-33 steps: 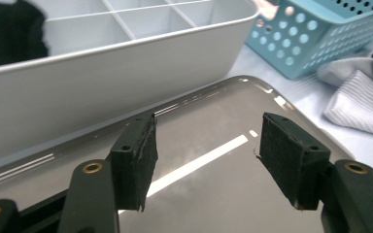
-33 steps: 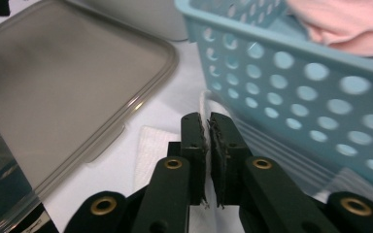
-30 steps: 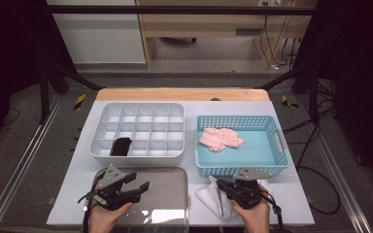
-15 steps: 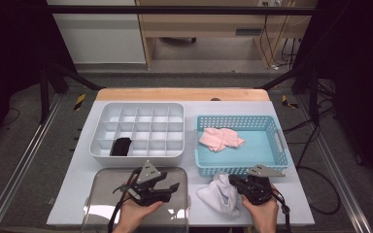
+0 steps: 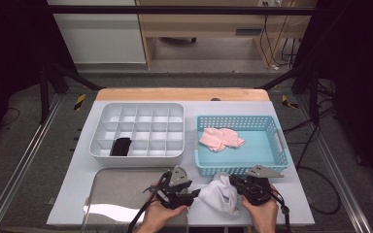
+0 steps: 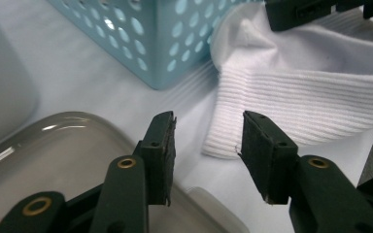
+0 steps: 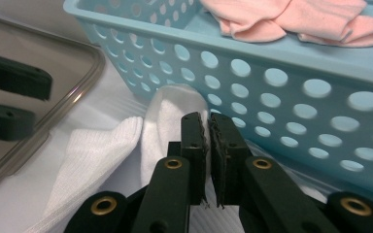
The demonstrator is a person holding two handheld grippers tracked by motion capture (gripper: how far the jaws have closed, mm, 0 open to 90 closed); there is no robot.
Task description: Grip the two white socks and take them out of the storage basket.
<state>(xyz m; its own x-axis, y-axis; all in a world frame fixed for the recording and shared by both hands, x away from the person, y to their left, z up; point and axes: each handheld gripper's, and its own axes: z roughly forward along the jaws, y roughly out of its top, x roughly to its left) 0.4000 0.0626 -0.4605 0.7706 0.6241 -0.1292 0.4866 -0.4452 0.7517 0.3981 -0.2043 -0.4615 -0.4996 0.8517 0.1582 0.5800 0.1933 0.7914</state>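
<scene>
Shifted rightward since earlier: left gripper (image 5: 193, 194), jaws parted, ribbed cuff of white sock (image 5: 219, 195) lying just ahead between them. Sock is pinched by clenched right gripper (image 5: 234, 183), beside blue basket (image 5: 233, 168).

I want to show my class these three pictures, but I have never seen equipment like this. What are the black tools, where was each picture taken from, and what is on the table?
A person sits at a table and holds a hand-operated gripper in each hand. One picture looks down from above; the other two come from cameras riding on each gripper. The right gripper is shut on a white sock. The left gripper is open, its jaws either side of the sock's ribbed cuff. On the table lie a blue basket holding pink socks, a white divided tray with one dark item, and a clear lid.
</scene>
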